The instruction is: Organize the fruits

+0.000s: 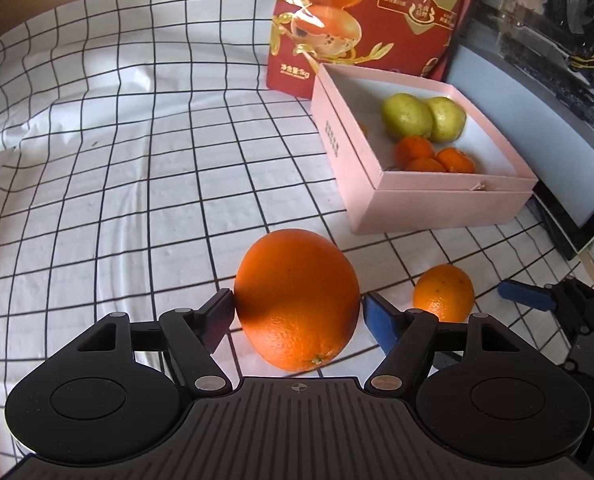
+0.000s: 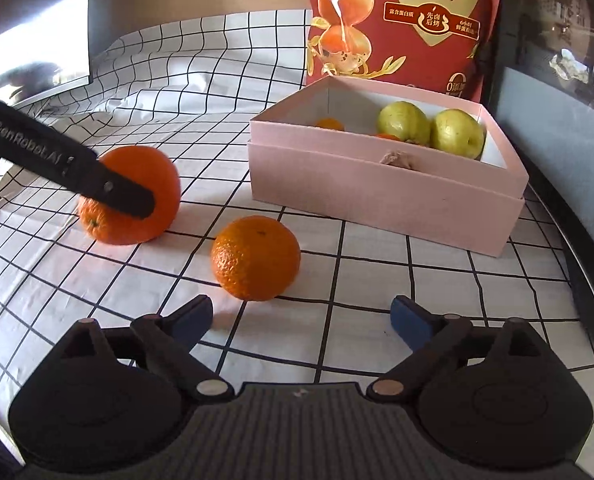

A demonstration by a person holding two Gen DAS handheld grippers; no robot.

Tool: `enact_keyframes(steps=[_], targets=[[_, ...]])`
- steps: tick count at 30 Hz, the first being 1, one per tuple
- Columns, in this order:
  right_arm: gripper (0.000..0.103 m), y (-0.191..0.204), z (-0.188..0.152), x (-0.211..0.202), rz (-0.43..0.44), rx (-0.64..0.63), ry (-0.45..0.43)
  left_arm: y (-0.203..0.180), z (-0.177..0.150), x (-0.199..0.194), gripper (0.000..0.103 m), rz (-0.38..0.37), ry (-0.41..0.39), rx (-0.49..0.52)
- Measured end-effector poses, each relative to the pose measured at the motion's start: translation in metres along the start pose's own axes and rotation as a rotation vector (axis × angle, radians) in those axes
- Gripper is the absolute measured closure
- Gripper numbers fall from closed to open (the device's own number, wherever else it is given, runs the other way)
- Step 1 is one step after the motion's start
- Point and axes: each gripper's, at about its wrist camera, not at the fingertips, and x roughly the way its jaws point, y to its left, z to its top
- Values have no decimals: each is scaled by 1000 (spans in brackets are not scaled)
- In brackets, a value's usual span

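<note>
A large orange (image 1: 297, 300) sits between the fingers of my left gripper (image 1: 297, 302), which is shut on it just above the checked cloth. In the right wrist view a left finger (image 2: 113, 190) lies across that large orange (image 2: 137, 184). A smaller orange (image 2: 256, 258) rests on the cloth just past the tips of my right gripper (image 2: 301, 312), which stands open with nothing between its pads. The left wrist view shows the smaller orange (image 1: 443, 292) beside a blue right fingertip (image 1: 525, 296).
An open pink box (image 2: 377, 192) stands behind the oranges and holds two yellow-green fruits (image 2: 404, 124) and several mandarins (image 1: 415, 152). A red bag (image 2: 401, 20) stands upright behind it. A dark screen (image 2: 557, 140) borders the right side, and a shiny panel (image 2: 37, 40) is at the far left.
</note>
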Motion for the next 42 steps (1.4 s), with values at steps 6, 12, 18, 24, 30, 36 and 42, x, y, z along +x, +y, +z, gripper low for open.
enact_keyframes(steps=[6, 12, 18, 24, 30, 36, 42], targets=[[2, -1, 1, 2, 14, -13, 5, 16, 7, 19, 27, -20, 20, -83], [0, -1, 1, 3, 25, -24, 9, 27, 10, 30, 26, -65, 29, -135], [0, -3, 1, 4, 36, -33, 10, 22, 3, 25, 26, -64, 26, -83], [1, 1, 3, 4, 14, -20, 19, 16, -4, 19, 27, -50, 41, -66], [10, 12, 16, 13, 36, -41, 34, 23, -12, 8, 27, -74, 78, -123], [28, 12, 28, 24, 30, -32, 23, 26, -17, 1, 27, -85, 101, -147], [55, 11, 32, 19, 56, -42, 36, 24, -15, 4, 27, -77, 104, -146]])
